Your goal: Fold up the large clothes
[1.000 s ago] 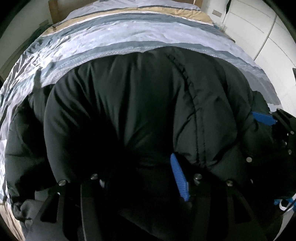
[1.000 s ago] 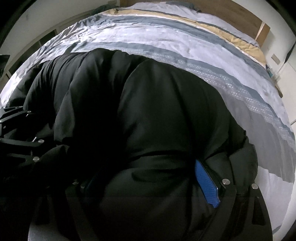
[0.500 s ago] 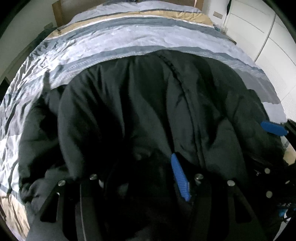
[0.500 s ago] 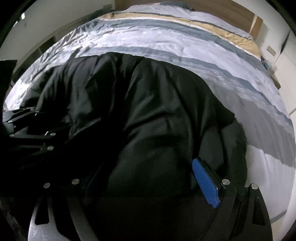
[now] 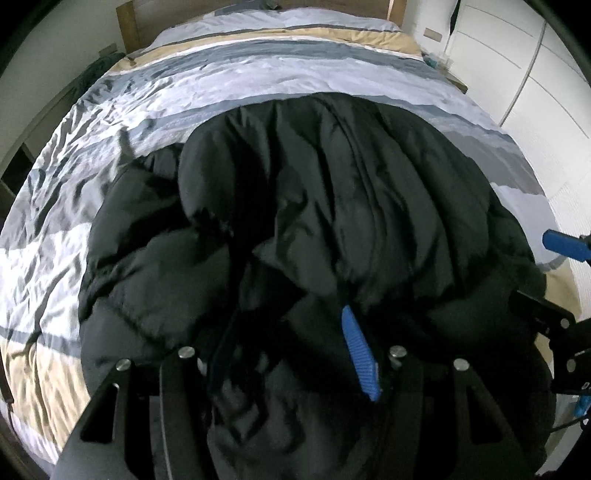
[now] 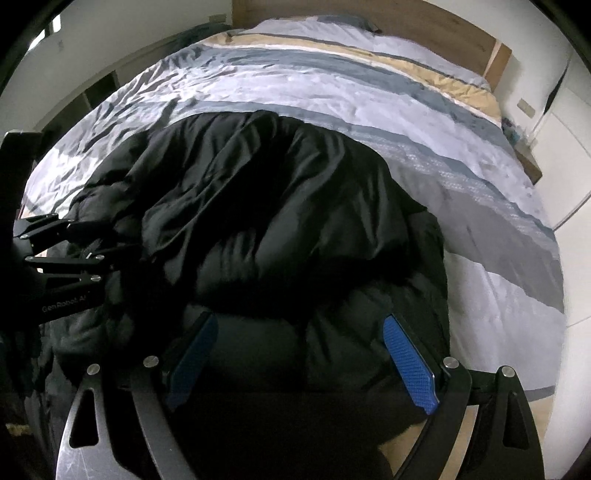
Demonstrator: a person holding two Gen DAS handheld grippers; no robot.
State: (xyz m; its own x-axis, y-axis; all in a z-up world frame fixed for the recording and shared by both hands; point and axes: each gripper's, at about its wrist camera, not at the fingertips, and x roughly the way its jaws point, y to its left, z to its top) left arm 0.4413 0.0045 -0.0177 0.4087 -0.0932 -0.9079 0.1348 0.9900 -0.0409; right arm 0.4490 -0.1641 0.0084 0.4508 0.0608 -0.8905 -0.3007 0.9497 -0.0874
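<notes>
A large black puffer jacket [image 5: 332, 206] lies bunched and folded over on the striped bed; it also fills the right wrist view [image 6: 266, 221]. My left gripper [image 5: 288, 343] has jacket fabric bunched between its fingers; one blue pad [image 5: 360, 354] shows, the other is buried in the cloth. My right gripper [image 6: 299, 362] is open, its two blue pads [image 6: 408, 363] wide apart over the jacket's near edge, holding nothing. The right gripper's blue fingertip [image 5: 565, 245] shows at the right edge of the left wrist view. The left gripper's black linkage [image 6: 62, 254] shows at the left of the right wrist view.
The bed cover [image 5: 258, 81] has grey, white and tan stripes and is wrinkled. A wooden headboard [image 6: 424, 26] stands at the far end. White wardrobe doors [image 5: 517, 70] line the right side. A dark shelf unit [image 6: 99, 88] stands at the left.
The folded jacket has dropped lower and farther onto the bed. My right gripper has opened and let go of the jacket. My left gripper still has cloth between its fingers.
</notes>
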